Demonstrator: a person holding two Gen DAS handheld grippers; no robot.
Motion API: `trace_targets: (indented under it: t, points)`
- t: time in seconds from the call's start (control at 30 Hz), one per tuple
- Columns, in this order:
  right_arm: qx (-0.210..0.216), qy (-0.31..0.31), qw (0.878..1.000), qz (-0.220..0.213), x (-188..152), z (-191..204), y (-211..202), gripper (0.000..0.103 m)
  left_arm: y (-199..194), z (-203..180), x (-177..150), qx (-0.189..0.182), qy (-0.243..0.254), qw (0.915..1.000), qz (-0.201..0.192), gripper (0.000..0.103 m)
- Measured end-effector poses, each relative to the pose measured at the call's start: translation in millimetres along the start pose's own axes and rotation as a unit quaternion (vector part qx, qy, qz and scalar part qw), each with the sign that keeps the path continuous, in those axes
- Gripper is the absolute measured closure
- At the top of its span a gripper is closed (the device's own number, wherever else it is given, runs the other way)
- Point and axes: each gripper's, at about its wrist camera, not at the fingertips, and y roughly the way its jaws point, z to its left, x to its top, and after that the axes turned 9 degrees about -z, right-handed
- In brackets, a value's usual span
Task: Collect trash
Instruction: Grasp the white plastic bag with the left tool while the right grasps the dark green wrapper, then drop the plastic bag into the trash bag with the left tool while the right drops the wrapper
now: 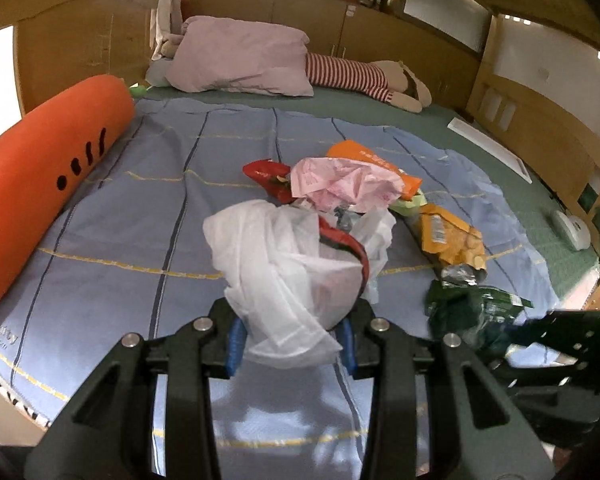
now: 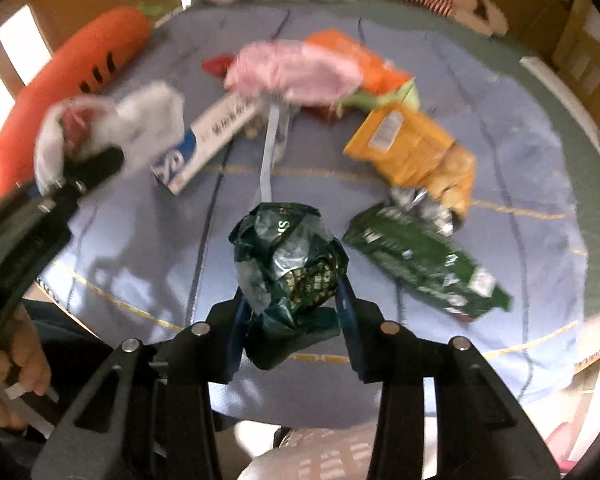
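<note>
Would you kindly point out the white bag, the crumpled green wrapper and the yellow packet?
white bag [image 1: 284, 264], left wrist view, bulging middle
crumpled green wrapper [image 2: 288, 256], right wrist view, centre
yellow packet [image 2: 408, 152], right wrist view, flat face

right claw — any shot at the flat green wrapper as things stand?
Probably not yet. The right claw is already shut on a crumpled dark green wrapper, so it looks occupied. The flat green wrapper lies uncovered on the blue sheet just beside it; the path itself looks free.

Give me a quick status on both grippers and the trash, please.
Left gripper shut on white plastic bag. Right gripper shut on crumpled green wrapper. More wrappers loose on blue sheet; nothing blocking.
</note>
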Motion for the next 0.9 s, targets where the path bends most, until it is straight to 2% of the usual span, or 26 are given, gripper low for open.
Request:
trace_targets:
  t: [0.23, 0.47, 0.6, 0.9]
  points:
    - [-0.020, 0.010, 0.995, -0.097, -11.6, -17.2, -84.9, 0.061, -57.4, -31.0, 4.0, 0.000, 0.043, 0.9988, -0.025, 0.065]
    - [-0.019, 0.037, 0.986, -0.164, -33.5, -32.1, -157.8, 0.061, -109.8, -57.1, 9.6, -0.017, 0.054, 0.9975, -0.043, 0.065]
    - [-0.039, 0.038, 0.981, -0.186, -46.1, -36.2, -181.5, 0.061, -124.1, -69.3, 6.9, -0.020, 0.063, 0.9969, -0.042, 0.065]
    - [-0.049, 0.051, 0.979, -0.193, -60.4, -43.2, -191.2, 0.061, -136.3, -85.2, 2.8, -0.026, 0.078, 0.9958, -0.040, 0.065]
